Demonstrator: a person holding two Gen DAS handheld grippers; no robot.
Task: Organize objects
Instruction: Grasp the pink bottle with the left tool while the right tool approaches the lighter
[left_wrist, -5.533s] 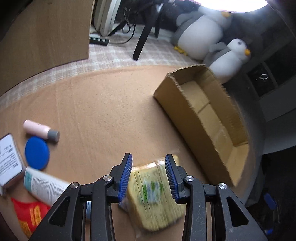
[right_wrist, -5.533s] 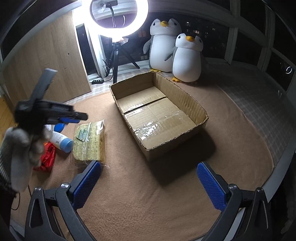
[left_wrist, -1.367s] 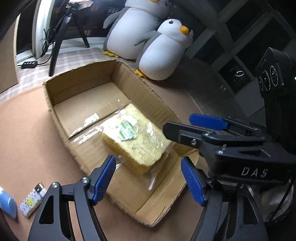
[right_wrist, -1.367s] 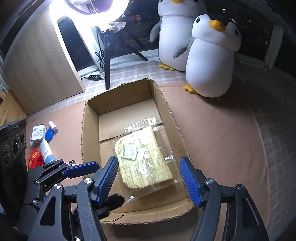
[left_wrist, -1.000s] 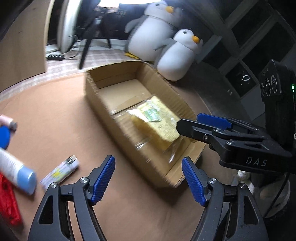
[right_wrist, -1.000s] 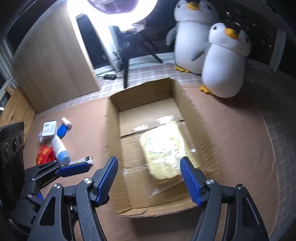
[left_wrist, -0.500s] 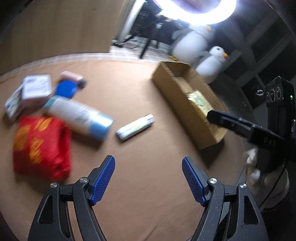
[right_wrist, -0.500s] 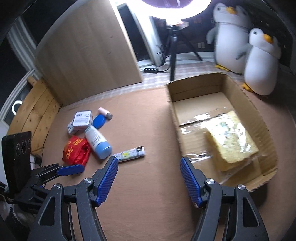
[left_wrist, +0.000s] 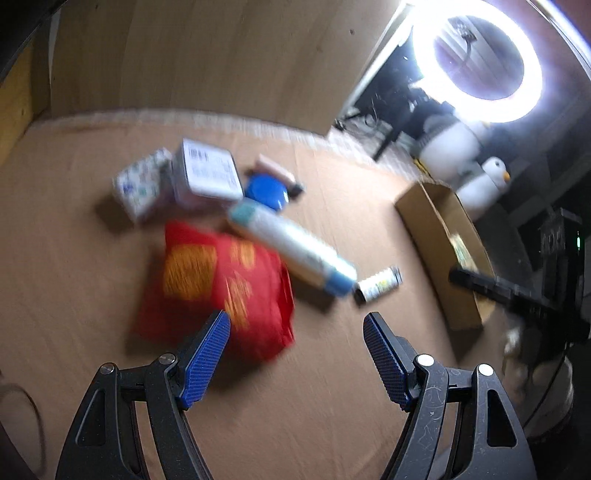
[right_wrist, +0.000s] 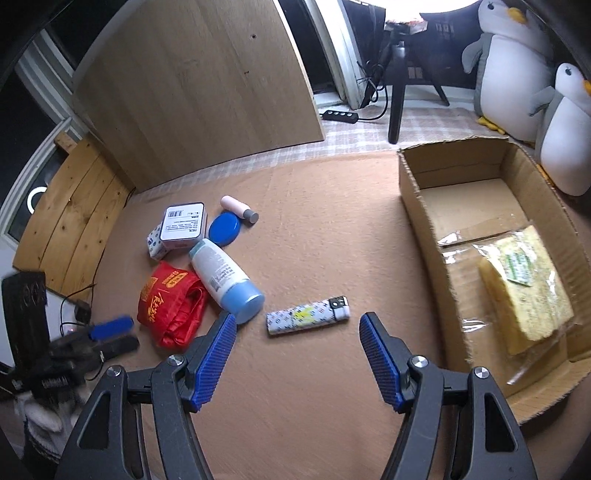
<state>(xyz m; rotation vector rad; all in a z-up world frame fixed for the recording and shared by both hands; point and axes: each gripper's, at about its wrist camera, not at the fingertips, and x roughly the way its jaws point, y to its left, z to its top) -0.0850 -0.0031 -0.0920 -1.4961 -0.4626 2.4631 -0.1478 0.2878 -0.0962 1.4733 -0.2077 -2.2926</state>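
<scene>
The left gripper (left_wrist: 296, 354) hangs over the tan felt mat (right_wrist: 325, 221) with its blue-padded jaws spread wide and nothing between them; the crumpled red foil packet with gold print (left_wrist: 218, 284) lies just past its left pad, blurred in that view. The right gripper (right_wrist: 297, 354) is likewise spread and empty, and the white patterned lighter with a black-and-white cap (right_wrist: 307, 315) lies on the mat between and just beyond its pads at 12 o'clock.

At 10 o'clock from the right gripper, the white bottle with a pale blue cap (right_wrist: 225, 280) lies on its side, touching the red packet. Further out sit a round blue lid (right_wrist: 224, 229), a small pink tube with a grey cap (right_wrist: 239, 209), a white labelled tin (right_wrist: 184, 222) and, beside it, a small patterned box (right_wrist: 156, 243).

At 2 o'clock stands the open brown cardboard box (right_wrist: 421, 221), holding a yellow sponge block in clear wrap (right_wrist: 524, 291) at its near end.
</scene>
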